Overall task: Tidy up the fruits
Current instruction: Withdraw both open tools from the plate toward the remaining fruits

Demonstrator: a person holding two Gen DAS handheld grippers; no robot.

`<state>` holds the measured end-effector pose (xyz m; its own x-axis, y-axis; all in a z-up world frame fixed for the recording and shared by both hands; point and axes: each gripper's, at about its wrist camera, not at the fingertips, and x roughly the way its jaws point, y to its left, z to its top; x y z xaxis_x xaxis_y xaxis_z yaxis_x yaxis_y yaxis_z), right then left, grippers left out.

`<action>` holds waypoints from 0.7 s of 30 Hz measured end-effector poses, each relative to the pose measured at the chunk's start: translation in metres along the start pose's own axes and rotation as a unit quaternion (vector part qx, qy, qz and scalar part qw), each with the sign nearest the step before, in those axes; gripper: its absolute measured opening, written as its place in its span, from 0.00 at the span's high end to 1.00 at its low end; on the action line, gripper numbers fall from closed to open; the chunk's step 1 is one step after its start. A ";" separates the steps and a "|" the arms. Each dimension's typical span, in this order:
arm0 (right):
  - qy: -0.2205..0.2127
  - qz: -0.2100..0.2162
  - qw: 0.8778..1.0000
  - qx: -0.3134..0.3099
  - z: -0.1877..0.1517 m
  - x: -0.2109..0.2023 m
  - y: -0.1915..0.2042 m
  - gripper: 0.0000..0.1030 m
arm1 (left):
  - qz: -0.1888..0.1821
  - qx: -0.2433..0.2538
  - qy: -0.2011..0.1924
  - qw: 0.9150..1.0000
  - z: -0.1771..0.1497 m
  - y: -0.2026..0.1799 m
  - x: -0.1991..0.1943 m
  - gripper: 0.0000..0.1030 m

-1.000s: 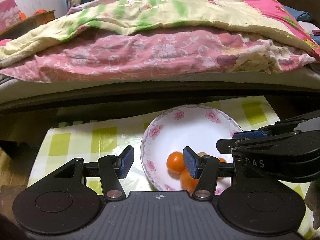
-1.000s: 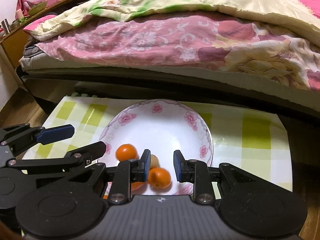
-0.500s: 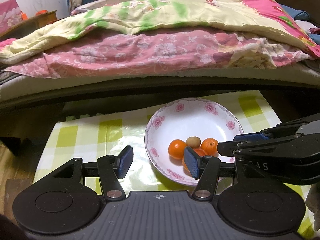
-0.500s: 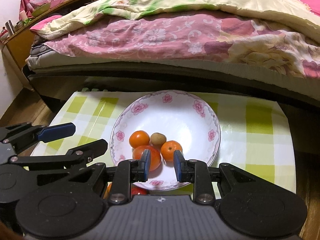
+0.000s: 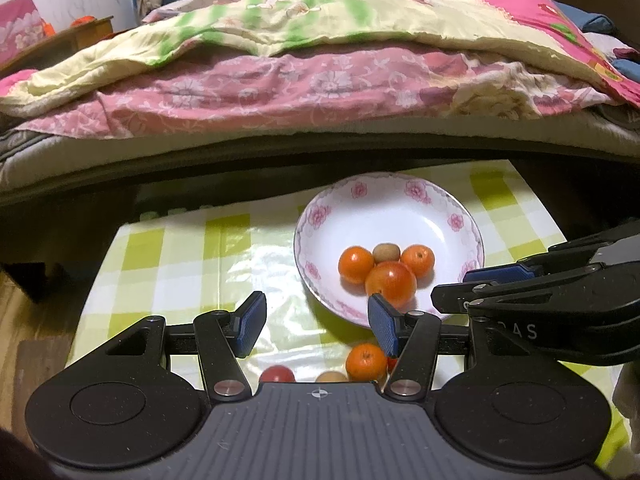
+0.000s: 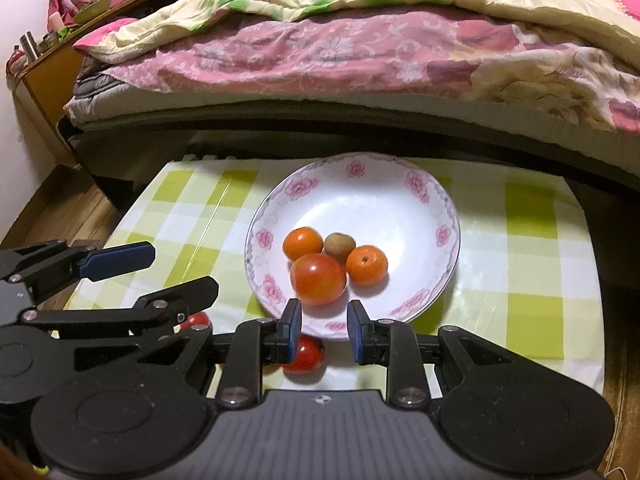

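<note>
the flowered plate [image 6: 436, 204] sits on the green-checked cloth [image 6: 532, 216] that covers the desk, on the side toward the bed [image 6: 360, 52]. four fruits lie clustered in the plate's near half: a large tomato [image 6: 318, 279] at the front, a mandarin [image 6: 303, 243] behind it to the left, another mandarin [image 6: 367, 265] to its right, and a small brown kiwi [image 6: 339, 245] between the two mandarins, all touching or nearly so.

more fruit lies on the cloth, off the plate's near rim: a red tomato [image 6: 306, 354] just below the rim, partly hidden by the right gripper [image 6: 323, 330], and in the left wrist view a mandarin [image 5: 366, 361], a small red fruit [image 5: 277, 374] and a pale fruit [image 5: 331, 377] whose kind i cannot tell.

the right gripper hovers over the plate's near rim with its jaws released and nothing between them. the left gripper [image 5: 316, 325] hangs to the left of the plate, jaws spread wide and empty.
</note>
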<state>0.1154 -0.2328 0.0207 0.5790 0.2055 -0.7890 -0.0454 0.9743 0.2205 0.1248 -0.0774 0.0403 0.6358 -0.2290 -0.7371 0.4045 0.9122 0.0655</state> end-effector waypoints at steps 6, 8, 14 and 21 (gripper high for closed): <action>0.014 0.008 1.000 -0.009 -0.006 0.005 0.007 0.70 | -0.003 -0.003 0.011 1.000 -0.009 0.006 0.000 0.36; 0.020 0.013 1.000 -0.011 -0.008 0.007 0.009 0.69 | -0.007 -0.005 0.016 1.000 -0.012 0.009 0.000 0.35; 0.039 0.027 0.998 -0.035 -0.020 0.010 0.021 0.69 | -0.008 -0.009 0.031 0.999 -0.026 0.020 -0.001 0.35; 0.070 0.052 0.993 -0.076 -0.036 0.020 0.043 0.69 | -0.006 -0.021 0.047 0.999 -0.038 0.038 -0.001 0.34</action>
<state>0.0958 -0.1837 -0.0063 0.4456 0.3063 -0.8412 -0.2280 0.9475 0.2243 0.1146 -0.0294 0.0179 0.5664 -0.2093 -0.7971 0.3830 0.9233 0.0297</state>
